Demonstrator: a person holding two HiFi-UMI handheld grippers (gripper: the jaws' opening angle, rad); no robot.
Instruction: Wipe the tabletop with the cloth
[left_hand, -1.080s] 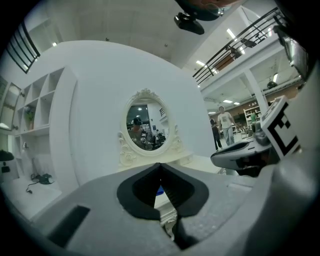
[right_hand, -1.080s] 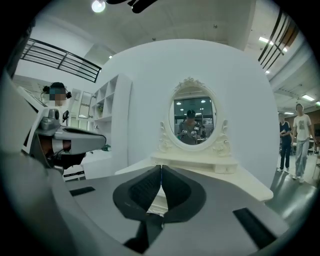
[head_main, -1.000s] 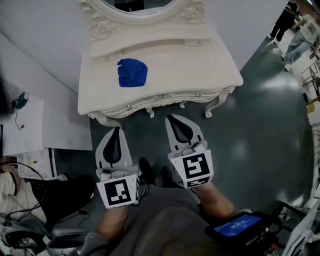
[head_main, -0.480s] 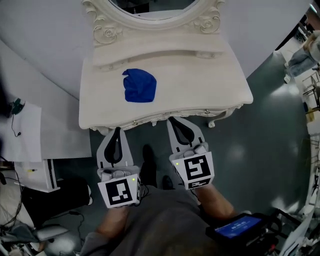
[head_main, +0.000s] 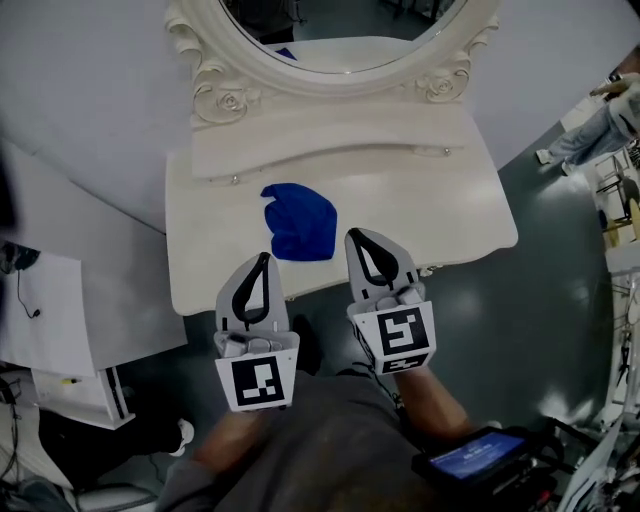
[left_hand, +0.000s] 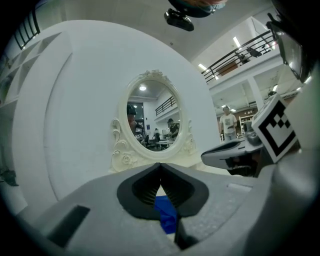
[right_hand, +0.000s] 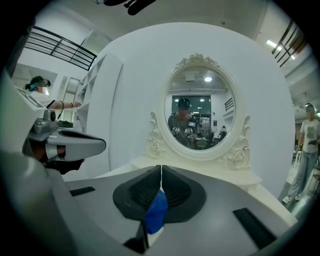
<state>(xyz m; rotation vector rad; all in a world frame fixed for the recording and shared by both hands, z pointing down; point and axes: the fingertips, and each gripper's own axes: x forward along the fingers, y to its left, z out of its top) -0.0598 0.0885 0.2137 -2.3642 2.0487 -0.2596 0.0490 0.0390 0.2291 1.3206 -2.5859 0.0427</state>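
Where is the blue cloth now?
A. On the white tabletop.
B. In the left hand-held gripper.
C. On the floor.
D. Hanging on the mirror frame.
A: the blue cloth lies loose on the white tabletop, in front of the mirror.

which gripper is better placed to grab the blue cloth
Right, narrowly. The right gripper reaches further over the table, its tip beside the middle of the blue cloth; the left gripper sits at its near corner. Both have shut fingers.

Dim head view, brighter fisheye gripper views, glare on floor
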